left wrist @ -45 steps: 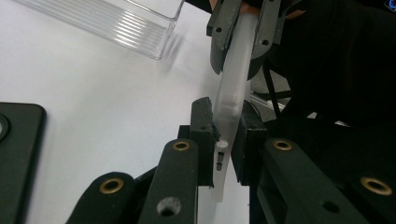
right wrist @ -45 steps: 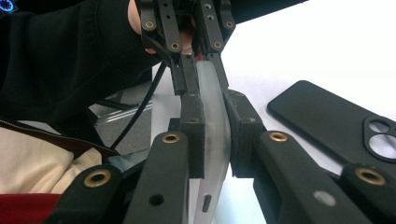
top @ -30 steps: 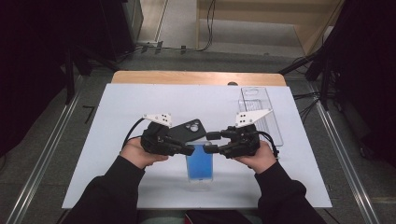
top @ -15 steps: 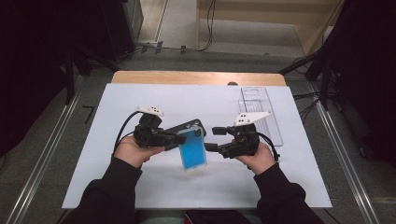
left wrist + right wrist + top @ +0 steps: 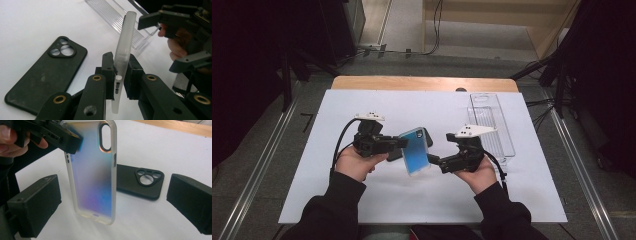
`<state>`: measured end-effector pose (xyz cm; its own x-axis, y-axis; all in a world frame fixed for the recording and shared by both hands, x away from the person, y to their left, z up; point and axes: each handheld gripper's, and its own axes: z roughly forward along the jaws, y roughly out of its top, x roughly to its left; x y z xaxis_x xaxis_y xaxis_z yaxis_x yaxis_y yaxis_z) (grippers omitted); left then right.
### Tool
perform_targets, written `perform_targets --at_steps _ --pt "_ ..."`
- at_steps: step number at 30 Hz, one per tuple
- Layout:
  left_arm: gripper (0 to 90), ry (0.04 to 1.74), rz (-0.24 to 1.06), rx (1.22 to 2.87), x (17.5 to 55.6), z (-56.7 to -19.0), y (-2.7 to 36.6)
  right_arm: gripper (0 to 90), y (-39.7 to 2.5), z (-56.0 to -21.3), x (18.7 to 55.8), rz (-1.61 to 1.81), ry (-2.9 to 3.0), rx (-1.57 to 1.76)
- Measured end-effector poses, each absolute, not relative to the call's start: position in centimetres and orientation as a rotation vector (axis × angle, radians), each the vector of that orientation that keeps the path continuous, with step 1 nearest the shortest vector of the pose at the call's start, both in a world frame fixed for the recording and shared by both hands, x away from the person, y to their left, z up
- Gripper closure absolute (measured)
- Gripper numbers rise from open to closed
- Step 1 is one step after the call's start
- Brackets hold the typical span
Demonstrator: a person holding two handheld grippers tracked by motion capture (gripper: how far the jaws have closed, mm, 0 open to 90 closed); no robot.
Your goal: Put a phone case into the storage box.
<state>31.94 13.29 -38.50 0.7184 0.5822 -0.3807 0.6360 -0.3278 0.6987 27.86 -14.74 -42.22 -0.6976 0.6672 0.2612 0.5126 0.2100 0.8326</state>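
Since the earlier frame, the iridescent phone case (image 5: 415, 150) has been lifted off the worktop (image 5: 362, 200) and tilted upright. Left gripper (image 5: 119, 73) fingers pinch its side edge; right gripper (image 5: 435, 160) fingers stand wide. Judged light, flexible, slippery: grip the rim. Clear tray (image 5: 490, 122) appears empty. Black case (image 5: 141, 183) lies flat.

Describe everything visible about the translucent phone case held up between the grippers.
The phone case is a frosted, translucent shell with a blue-to-purple iridescent back, an oval camera cutout near its top and side button slots. It looks like soft plastic. It is held off the table, roughly upright, edge-on in the left gripper view. The left gripper clamps one long edge; the open right gripper flanks it without touching.
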Motion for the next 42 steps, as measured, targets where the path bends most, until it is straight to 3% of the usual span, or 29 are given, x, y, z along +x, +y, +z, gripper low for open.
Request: perform_targets --at_steps 10,42 --pt "80.9 0.989 -0.016 2.003 31.7 -38.6 13.1 0.0 -12.9 -42.6 27.0 1.468 2.228 1.269" --pt "80.8 0.989 -0.084 2.017 29.9 -38.6 10.2 0.0 -10.0 -43.8 26.3 1.377 2.200 1.277"
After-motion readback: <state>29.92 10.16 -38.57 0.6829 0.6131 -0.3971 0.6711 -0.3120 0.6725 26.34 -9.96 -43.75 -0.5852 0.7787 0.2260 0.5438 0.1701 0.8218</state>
